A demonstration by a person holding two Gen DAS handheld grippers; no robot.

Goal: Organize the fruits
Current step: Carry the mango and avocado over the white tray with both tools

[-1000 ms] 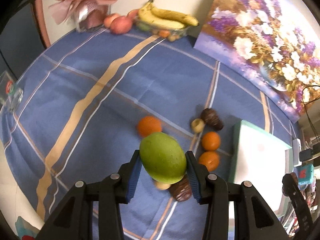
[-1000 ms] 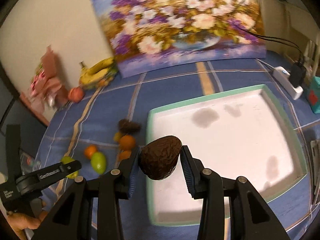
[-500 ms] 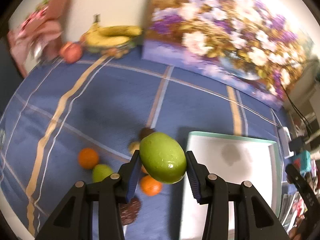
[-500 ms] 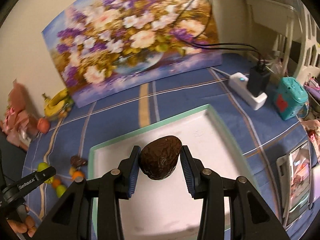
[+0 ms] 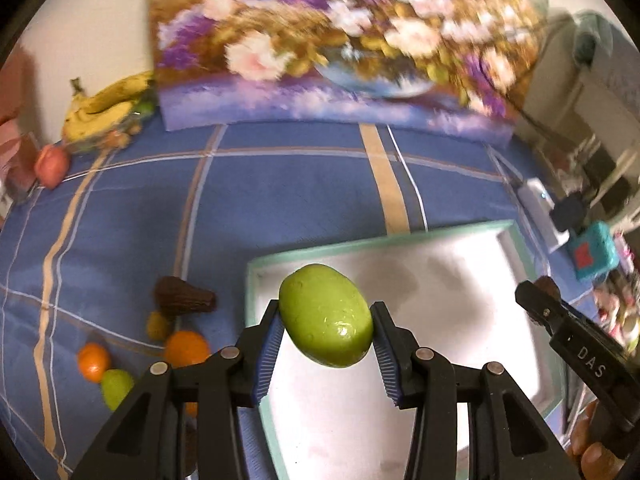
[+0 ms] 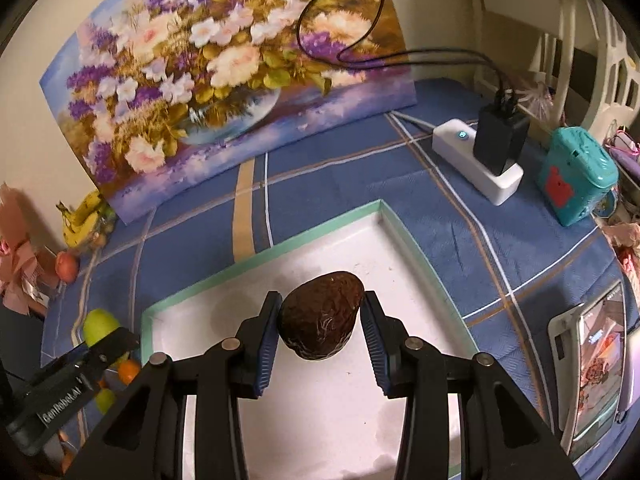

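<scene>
My left gripper point(image 5: 326, 332) is shut on a green mango point(image 5: 325, 320) and holds it above the near left part of the white tray point(image 5: 472, 304) with a teal rim. My right gripper point(image 6: 320, 326) is shut on a dark brown avocado point(image 6: 320, 314) and holds it over the tray point(image 6: 280, 400). The right gripper also shows at the right edge of the left wrist view point(image 5: 576, 348). The left gripper with the mango point(image 6: 98, 326) shows at the lower left of the right wrist view. Loose fruit lies on the blue cloth left of the tray: a brown avocado point(image 5: 182, 298), oranges point(image 5: 186, 348), a small green fruit point(image 5: 116, 388).
A flower painting point(image 6: 224, 76) leans on the wall behind the tray. Bananas point(image 5: 104, 108) and a peach point(image 5: 50, 164) sit at the far left. A white power strip with a black charger point(image 6: 486, 156), a teal box point(image 6: 574, 174) and a phone point(image 6: 592, 360) lie right of the tray.
Both grippers have swung right and toward the tray with their fruit. The left gripper went from above the loose fruit pile to over the tray's left part. The right moved further over the tray.
</scene>
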